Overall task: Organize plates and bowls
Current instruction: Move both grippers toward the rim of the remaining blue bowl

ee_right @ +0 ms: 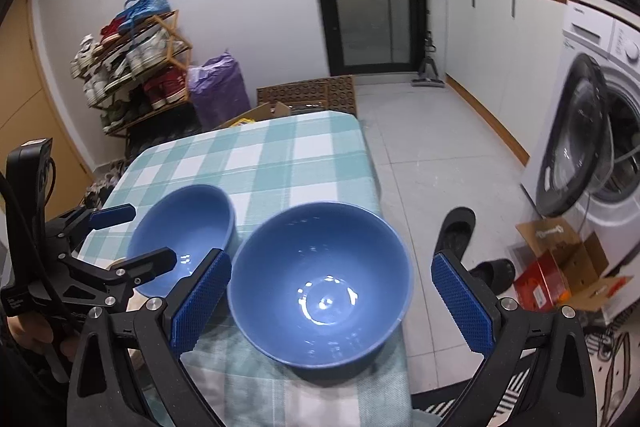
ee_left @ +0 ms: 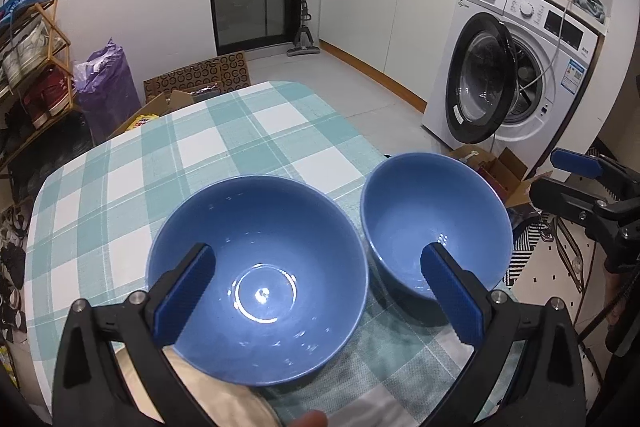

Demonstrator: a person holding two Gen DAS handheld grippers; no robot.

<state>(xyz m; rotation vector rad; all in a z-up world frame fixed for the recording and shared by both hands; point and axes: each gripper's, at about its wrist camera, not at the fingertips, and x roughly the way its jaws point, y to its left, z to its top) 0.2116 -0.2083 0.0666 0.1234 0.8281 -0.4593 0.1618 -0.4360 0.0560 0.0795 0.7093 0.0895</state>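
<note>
Two blue bowls stand side by side, upright and empty, on a table with a teal-and-white checked cloth (ee_left: 224, 131). The left bowl (ee_left: 256, 279) (ee_right: 184, 227) lies under my left gripper (ee_left: 318, 293) (ee_right: 136, 239), which is open; one finger hangs over its inside, the other over the neighbouring bowl. The right bowl (ee_left: 436, 227) (ee_right: 320, 283) sits at the table's right edge between the wide-apart fingers of my open right gripper (ee_right: 332, 303) (ee_left: 560, 179); the pads (ee_right: 200, 303) are clear of it. A pale beige thing (ee_left: 208, 387) pokes out under the left bowl, mostly hidden.
A washing machine (ee_left: 516, 67) with its door open stands to the right. Cardboard boxes (ee_right: 560, 267) and black slippers (ee_right: 460, 231) lie on the floor beside the table. A shoe rack (ee_right: 136, 75) and a purple bag (ee_right: 220, 91) stand beyond the far edge.
</note>
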